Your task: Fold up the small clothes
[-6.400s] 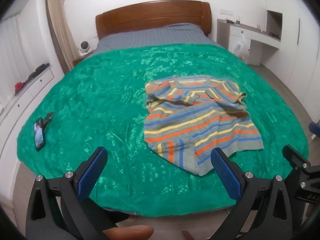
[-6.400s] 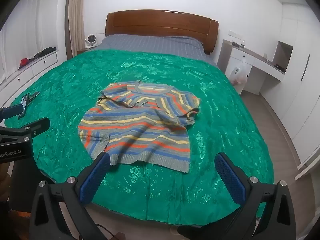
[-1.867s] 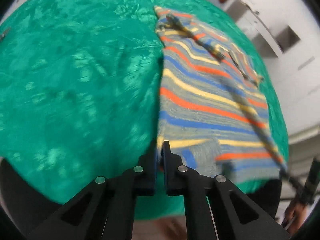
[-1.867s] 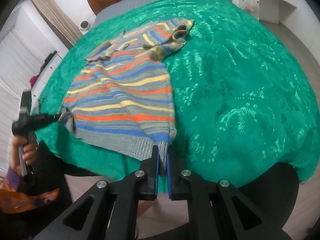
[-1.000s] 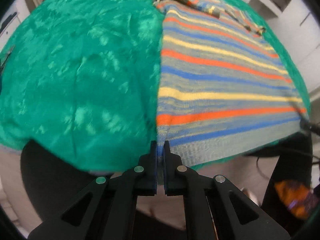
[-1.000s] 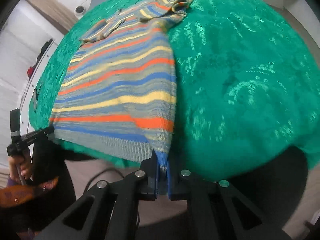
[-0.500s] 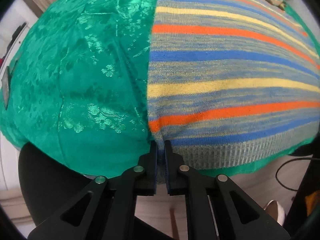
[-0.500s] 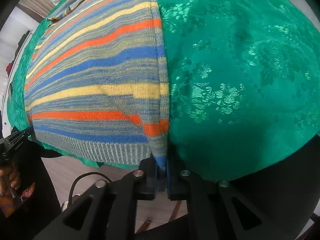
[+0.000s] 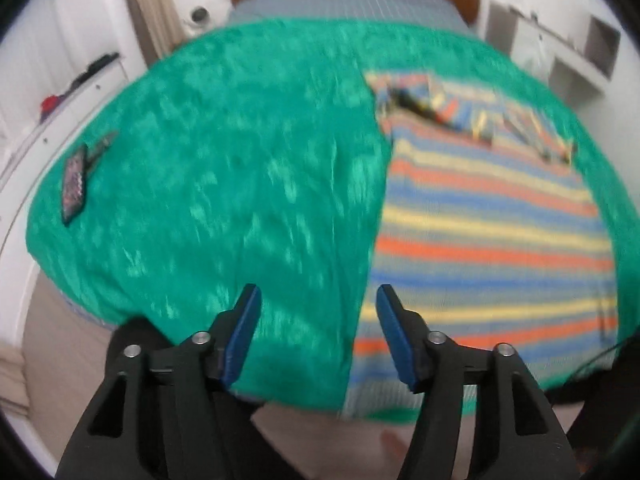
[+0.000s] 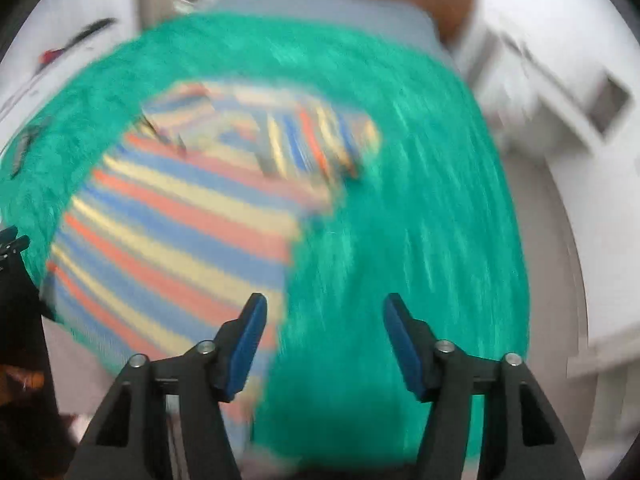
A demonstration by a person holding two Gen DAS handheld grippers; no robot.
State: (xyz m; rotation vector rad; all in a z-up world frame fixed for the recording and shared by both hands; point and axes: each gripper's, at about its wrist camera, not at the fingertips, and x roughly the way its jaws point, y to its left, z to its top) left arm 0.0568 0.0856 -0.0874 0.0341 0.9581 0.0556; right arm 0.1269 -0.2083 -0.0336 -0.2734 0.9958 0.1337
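Sweater point(image 9: 492, 216): lay flat on the green cover point(image 9: 224, 184), hem hanging over the near bed edge, sleeves folded in at the collar end.
Left gripper point(image 9: 318, 320): jaws stood apart and held nothing; it hung above the sweater's left hem corner.
Right gripper point(image 10: 324, 328): jaws likewise spread and empty, above the right hem corner; this view was motion-blurred.
Step in hand: judged to be the re-grip for the next fold, the body being spread and smooth.
Method advised: take both hem corners evenly, pinch the knit only and not the cover, lift together, carry toward the collar with side edges aligned.
Risk: uneven grips would skew the fold; the draped hem could slip off.
Phone point(image 9: 74, 184): lay at the far left, well apart.
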